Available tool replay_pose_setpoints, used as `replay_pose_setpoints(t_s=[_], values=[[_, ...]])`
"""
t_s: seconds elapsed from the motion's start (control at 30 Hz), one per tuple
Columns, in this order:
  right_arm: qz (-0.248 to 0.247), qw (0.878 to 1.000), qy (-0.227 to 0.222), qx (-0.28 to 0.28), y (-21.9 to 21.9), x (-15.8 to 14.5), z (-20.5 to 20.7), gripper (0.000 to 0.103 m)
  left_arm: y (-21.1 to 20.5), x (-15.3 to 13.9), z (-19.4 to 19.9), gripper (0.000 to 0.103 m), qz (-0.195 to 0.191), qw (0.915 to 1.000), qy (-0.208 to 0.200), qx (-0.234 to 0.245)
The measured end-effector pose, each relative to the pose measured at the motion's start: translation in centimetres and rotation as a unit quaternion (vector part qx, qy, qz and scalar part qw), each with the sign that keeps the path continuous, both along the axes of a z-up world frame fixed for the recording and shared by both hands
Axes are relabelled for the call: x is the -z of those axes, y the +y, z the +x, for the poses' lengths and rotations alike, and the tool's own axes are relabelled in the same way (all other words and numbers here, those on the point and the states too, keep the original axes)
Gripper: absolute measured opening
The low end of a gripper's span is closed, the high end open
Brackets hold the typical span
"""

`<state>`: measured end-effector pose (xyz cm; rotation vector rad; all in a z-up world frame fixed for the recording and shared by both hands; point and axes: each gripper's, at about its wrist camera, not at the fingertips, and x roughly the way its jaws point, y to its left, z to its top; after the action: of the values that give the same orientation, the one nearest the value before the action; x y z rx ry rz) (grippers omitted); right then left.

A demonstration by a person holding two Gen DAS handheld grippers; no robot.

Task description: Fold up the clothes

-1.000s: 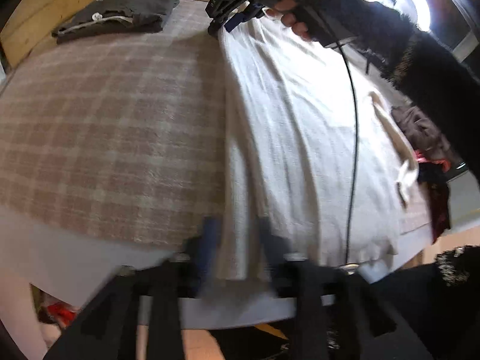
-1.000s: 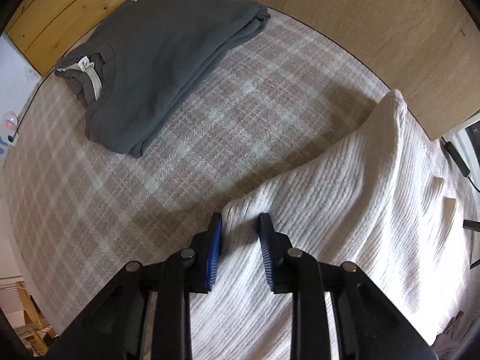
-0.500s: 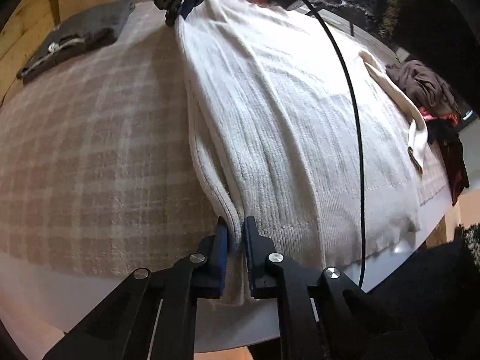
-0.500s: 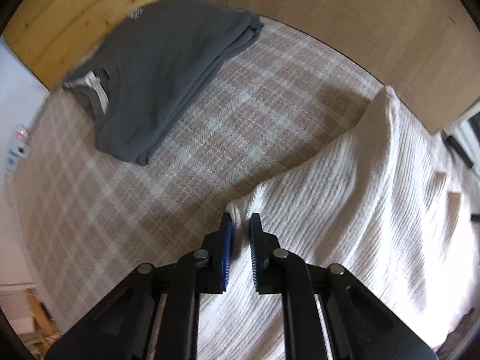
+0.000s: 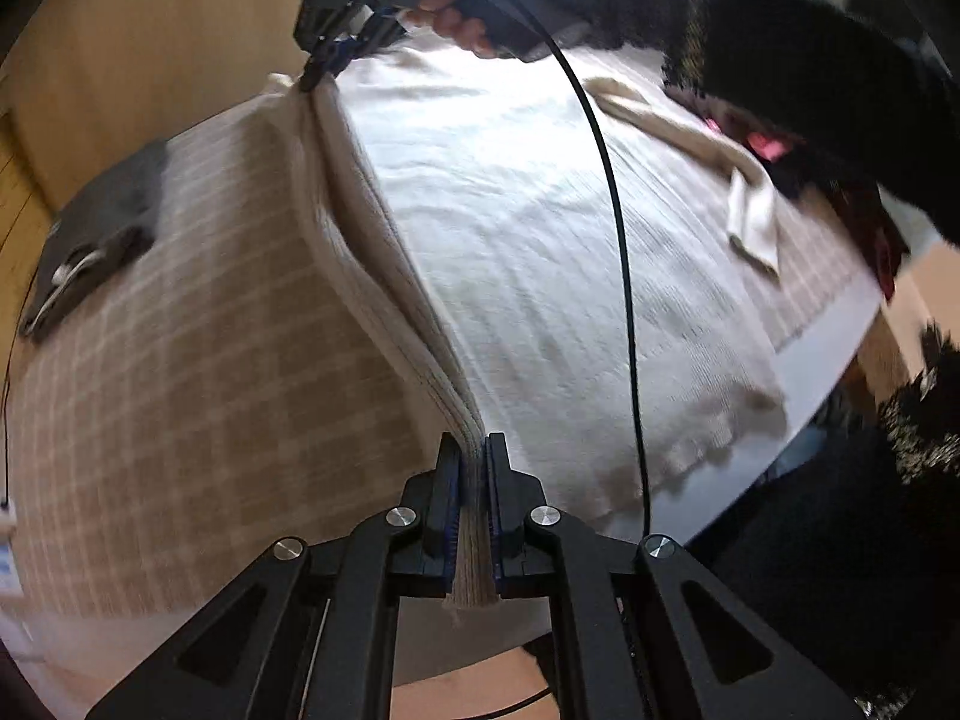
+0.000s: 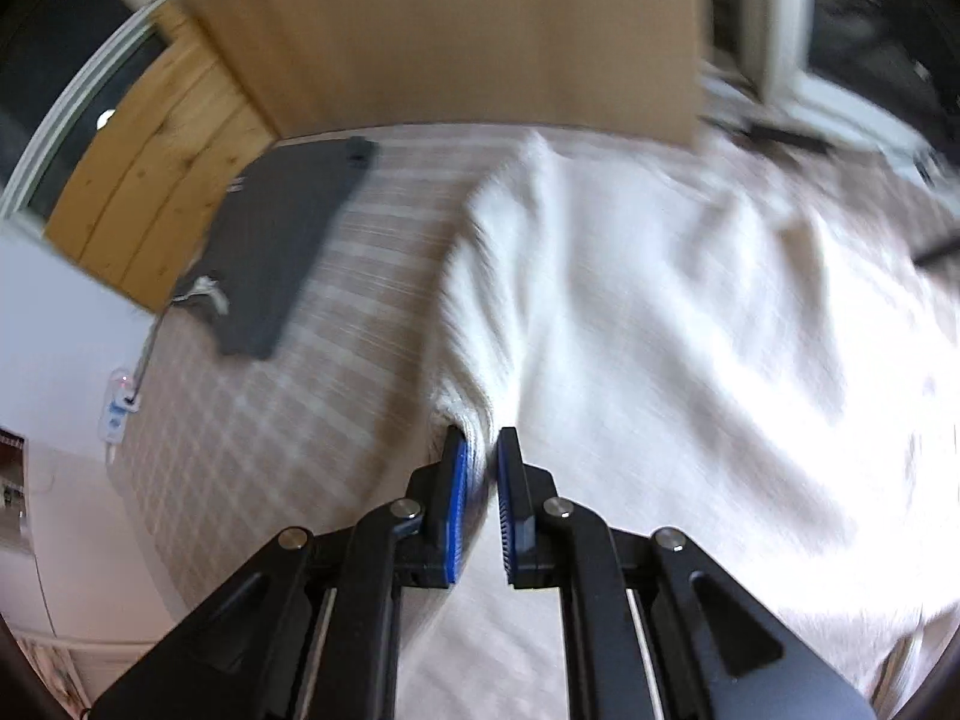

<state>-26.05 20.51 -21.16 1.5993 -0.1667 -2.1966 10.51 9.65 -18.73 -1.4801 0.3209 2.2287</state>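
Left gripper (image 5: 474,480) clamped on the near edge of the cream ribbed knit (image 5: 540,276), doubled hem squeezed between the blue pads, closed down onto it just now. Right gripper (image 6: 483,468) likewise pinched on the far end of that edge, seen in the left view at 12 o'clock (image 5: 327,63), a bare hand (image 5: 456,18) and dark fuzzy sleeve (image 5: 810,78) behind it. Probably carrying the lifted edge across toward 3 o'clock to lay 1 half over the other. Best done keeping both ends level and the edge taut between the 2 grips, lowering together so hems align. Knit soft, thick, finely ribbed, likely to sag and stretch. Spread flat on the beige plaid cover (image 5: 180,396), woven and matte. Folded grey garment (image 6: 282,246) with a white drawstring at 10 o'clock, apart from the knit
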Motion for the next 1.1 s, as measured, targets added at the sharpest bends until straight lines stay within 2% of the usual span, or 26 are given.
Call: replay_pose_setpoints(t_s=[0.17,0.3,0.4,0.47,0.53,0.57,0.67,0.77,0.93,1.03,1.1], values=[[0.020,0.999,-0.016,0.030,2.2,2.3,0.7,0.009,1.4,0.4,0.5,0.007,-0.018,0.9990,-0.015,0.038],[0.055,0.998,-0.015,0.026,2.2,3.4,0.9,0.010,2.1,1.2,1.2,0.007,-0.024,0.9970,-0.031,0.067],[0.075,0.997,-0.024,0.020,1.9,3.5,0.7,0.022,1.8,1.8,1.6,0.009,-0.006,0.9957,-0.065,0.066],[0.097,0.995,-0.008,0.015,1.9,2.3,1.1,0.027,1.1,1.1,2.2,0.010,0.013,0.9951,-0.075,0.063],[0.115,0.993,0.017,0.013,2.0,0.8,1.7,0.030,-0.5,-0.4,3.2,0.016,0.024,0.9957,-0.071,0.054],[0.111,0.993,0.030,0.010,1.9,0.0,2.1,0.030,-1.7,-1.3,3.6,0.016,0.026,0.9965,-0.066,0.044],[0.081,0.996,0.043,-0.015,0.7,-1.4,3.0,0.047,-5.5,-3.1,4.0,0.015,0.021,0.9986,-0.049,-0.002],[0.087,0.994,0.061,-0.025,-1.0,-1.3,3.0,0.049,-6.6,-2.9,2.9,0.014,0.008,0.9989,-0.039,-0.026],[0.117,0.992,0.052,-0.003,-1.3,0.7,1.0,0.048,-3.5,-1.1,1.1,0.015,0.030,0.9988,-0.036,0.010],[0.100,0.994,0.038,0.007,0.1,1.7,0.0,0.049,-1.5,0.8,0.5,0.015,0.031,0.9981,-0.047,0.025],[0.072,0.997,0.022,0.006,0.4,2.6,-0.2,0.048,-1.0,1.9,0.3,0.015,0.034,0.9971,-0.062,0.027]])
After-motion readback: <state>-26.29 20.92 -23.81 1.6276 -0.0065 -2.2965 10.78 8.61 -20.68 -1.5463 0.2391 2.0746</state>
